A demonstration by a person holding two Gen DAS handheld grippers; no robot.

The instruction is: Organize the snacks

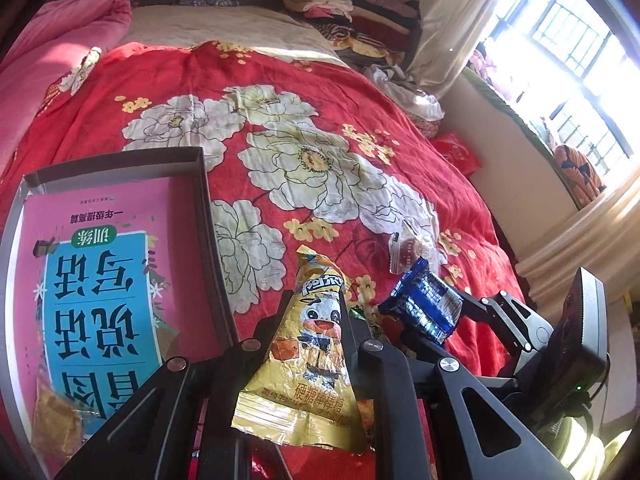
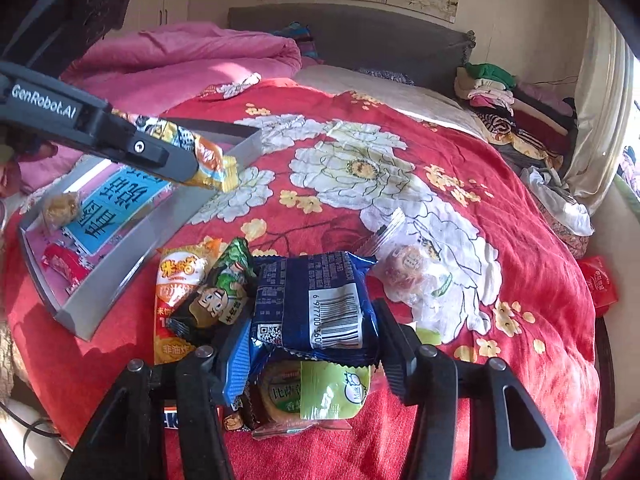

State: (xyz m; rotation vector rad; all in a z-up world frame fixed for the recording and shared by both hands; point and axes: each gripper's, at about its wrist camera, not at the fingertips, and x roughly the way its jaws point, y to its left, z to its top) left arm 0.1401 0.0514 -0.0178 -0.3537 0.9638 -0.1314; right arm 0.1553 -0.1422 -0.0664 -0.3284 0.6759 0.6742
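Note:
My left gripper (image 1: 316, 312) is shut on a yellow lollipop packet (image 1: 308, 360) with a cartoon figure, held above the red flowered bedspread (image 1: 320, 92). The right wrist view shows that gripper (image 2: 192, 174) and packet (image 2: 208, 156) over a grey box's (image 2: 108, 292) edge. The box (image 1: 204, 184) holds a pink book, a golden snack (image 2: 60, 208) and a red packet (image 2: 60, 264). My right gripper (image 2: 312, 332) is shut on a blue snack packet (image 2: 316, 300), seen lifted off the bed in the left wrist view (image 1: 424, 308). Under it lie a green-label cake (image 2: 320, 392), an orange packet (image 2: 180, 276) and a green packet (image 2: 224, 292).
A clear-wrapped pastry (image 2: 404, 268) lies on the bedspread just beyond the blue packet. A red packet (image 2: 598, 280) sits off the bed's right edge. A pink quilt (image 2: 180, 60) is bunched at the far left, and folded clothes (image 2: 496, 92) are piled at the far right.

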